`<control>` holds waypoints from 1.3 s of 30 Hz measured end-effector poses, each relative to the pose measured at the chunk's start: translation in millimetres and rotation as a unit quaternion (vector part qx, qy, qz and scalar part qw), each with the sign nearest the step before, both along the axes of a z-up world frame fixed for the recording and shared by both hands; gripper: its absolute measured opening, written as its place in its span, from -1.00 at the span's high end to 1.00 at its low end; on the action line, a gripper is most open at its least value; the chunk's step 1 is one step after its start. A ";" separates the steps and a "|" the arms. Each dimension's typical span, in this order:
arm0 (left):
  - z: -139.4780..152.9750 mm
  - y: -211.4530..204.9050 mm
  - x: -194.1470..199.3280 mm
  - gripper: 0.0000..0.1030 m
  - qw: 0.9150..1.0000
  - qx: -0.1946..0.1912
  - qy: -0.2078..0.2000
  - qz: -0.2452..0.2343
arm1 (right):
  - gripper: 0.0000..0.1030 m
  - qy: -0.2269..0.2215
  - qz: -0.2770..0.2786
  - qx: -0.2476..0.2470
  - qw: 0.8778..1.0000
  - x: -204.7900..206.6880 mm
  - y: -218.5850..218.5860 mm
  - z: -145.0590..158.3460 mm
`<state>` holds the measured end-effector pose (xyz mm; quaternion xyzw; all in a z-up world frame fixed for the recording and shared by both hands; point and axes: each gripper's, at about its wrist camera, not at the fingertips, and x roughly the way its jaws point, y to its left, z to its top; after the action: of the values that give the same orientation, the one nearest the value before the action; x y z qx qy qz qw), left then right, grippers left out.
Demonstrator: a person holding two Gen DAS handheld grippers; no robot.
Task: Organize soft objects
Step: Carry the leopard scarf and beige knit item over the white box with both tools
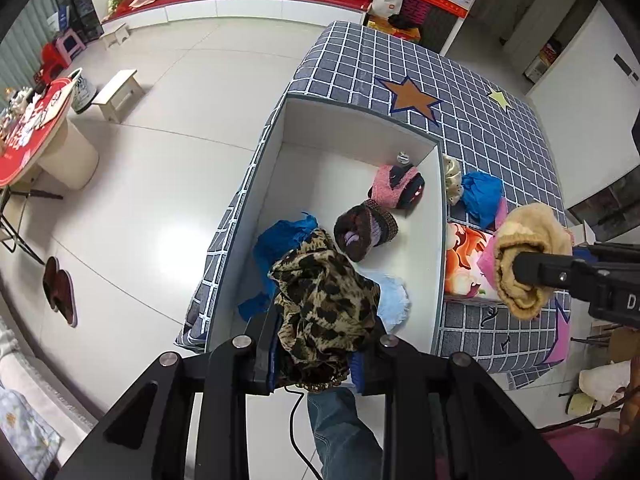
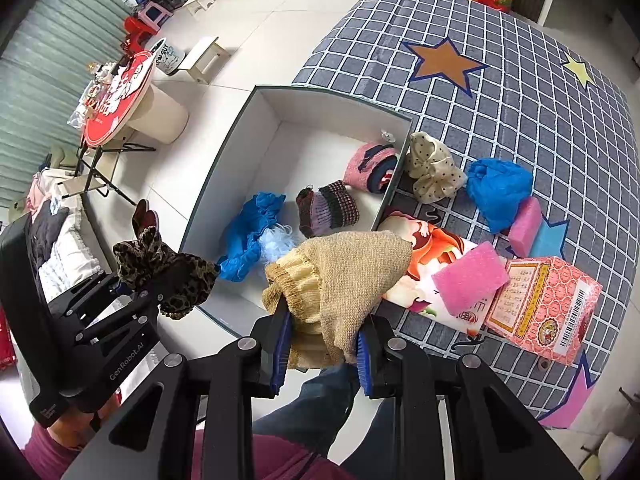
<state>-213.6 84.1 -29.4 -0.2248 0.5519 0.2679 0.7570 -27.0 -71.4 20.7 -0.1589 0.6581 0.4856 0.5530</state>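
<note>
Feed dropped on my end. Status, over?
Left gripper shut on leopard cloth. Right gripper shut on tan knit. Both above white box. Nothing in the way.

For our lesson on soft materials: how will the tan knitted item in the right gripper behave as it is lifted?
The tan knitted item probably stays floppy: it drapes over the right gripper. It looks light, bunched without stretching. Its rough knit likely resists slipping from the blue pads.

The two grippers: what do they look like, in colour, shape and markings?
Both the left gripper and right gripper are matte black angular frames with silver bolts and blue finger pads. The left one's body reads "GenRobot.AI". A thin black cable hangs below it.
</note>
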 end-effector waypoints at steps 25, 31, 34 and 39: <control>-5.3 2.9 6.8 0.44 1.000 -0.001 0.010 0.000 | 0.44 -0.007 0.011 0.008 1.000 5.7 15.6 5.2; -6.7 4.9 8.2 0.44 1.000 -0.002 0.009 0.002 | 0.44 -0.011 0.019 0.009 1.000 6.6 23.5 5.5; -7.9 5.9 9.1 0.44 1.000 -0.002 0.012 0.003 | 0.44 -0.011 0.021 0.009 1.000 8.1 28.5 4.7; -13.6 9.5 11.7 0.44 1.000 -0.007 0.017 0.008 | 0.44 -0.008 0.025 0.006 1.000 9.6 39.6 -0.3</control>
<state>-201.9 93.6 -43.0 -0.2299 0.5648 0.2743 0.7436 -17.4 -31.9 20.3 -0.1755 0.6466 0.5021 0.5468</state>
